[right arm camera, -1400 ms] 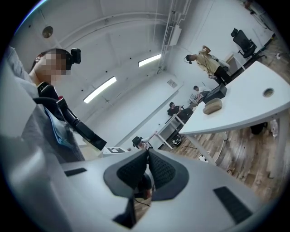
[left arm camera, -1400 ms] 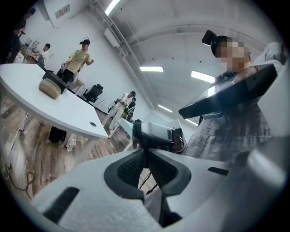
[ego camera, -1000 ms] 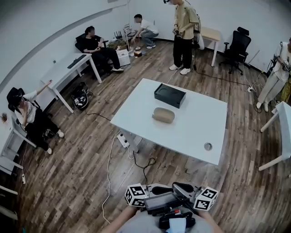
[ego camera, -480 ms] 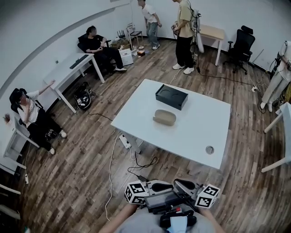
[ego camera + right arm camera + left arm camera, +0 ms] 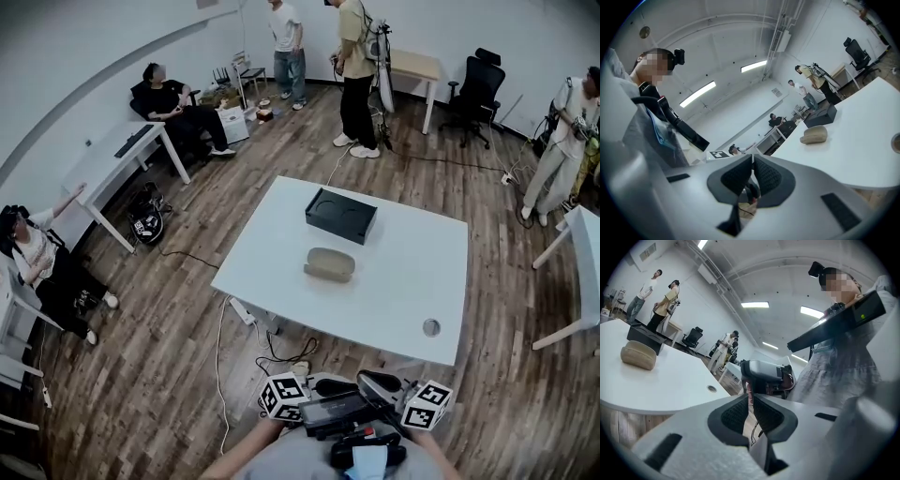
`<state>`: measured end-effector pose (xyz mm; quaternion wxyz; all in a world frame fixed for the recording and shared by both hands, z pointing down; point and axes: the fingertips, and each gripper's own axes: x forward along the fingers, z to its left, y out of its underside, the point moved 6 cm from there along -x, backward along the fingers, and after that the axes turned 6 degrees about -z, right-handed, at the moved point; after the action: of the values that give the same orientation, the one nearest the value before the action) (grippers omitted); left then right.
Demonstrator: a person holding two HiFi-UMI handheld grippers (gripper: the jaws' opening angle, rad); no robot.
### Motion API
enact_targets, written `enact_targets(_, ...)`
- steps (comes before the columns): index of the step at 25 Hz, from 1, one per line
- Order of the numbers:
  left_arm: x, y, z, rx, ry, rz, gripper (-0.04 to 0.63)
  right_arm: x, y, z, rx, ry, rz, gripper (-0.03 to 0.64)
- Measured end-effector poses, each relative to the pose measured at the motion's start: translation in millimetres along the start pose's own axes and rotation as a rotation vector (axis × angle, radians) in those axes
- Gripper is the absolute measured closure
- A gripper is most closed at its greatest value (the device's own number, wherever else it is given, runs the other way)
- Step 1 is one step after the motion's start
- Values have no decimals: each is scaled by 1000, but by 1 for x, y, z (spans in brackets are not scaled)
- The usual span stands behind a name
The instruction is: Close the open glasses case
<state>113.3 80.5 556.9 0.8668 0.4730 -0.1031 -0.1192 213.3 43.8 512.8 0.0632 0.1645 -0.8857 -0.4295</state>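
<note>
1. Step in hand, as I judge it: the approach. Nothing has been touched, and the glasses case point(image 5: 329, 264) has yet to be reached.
2. The case lies near the middle of the white surface point(image 5: 412, 281), just this side of a black box point(image 5: 340, 215) and apart from it. It is tan and rounded. From this far off I cannot tell how wide its lid stands.
3. The left hand-held gripper point(image 5: 751, 397) has its pads together with nothing between them. The right hand-held gripper point(image 5: 753, 159) is likewise closed and empty.
4. Pose: both are held low and close against the person's body, at the bottom of the head view and short of the surface's near edge. They point roughly level and turn inward, so that the left gripper view shows the other tool just ahead of it.
5. The next move calls for bringing both forward over the surface to the case. One could steady the base while the other presses the lid down until it shuts
</note>
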Motion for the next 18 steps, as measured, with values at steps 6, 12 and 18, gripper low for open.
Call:
enact_targets(6, -40, -38, 65, 0, 36, 8, 552, 76, -11, -17, -41, 15, 29, 583)
enact_targets(12, -94, -75, 124, -18, 74, 16, 552, 156, -16, -27, -65, 69, 37, 583)
enact_targets(18, -128, -93, 166, -33, 134, 28, 552, 203, -16, -35, -68, 155, 0, 584)
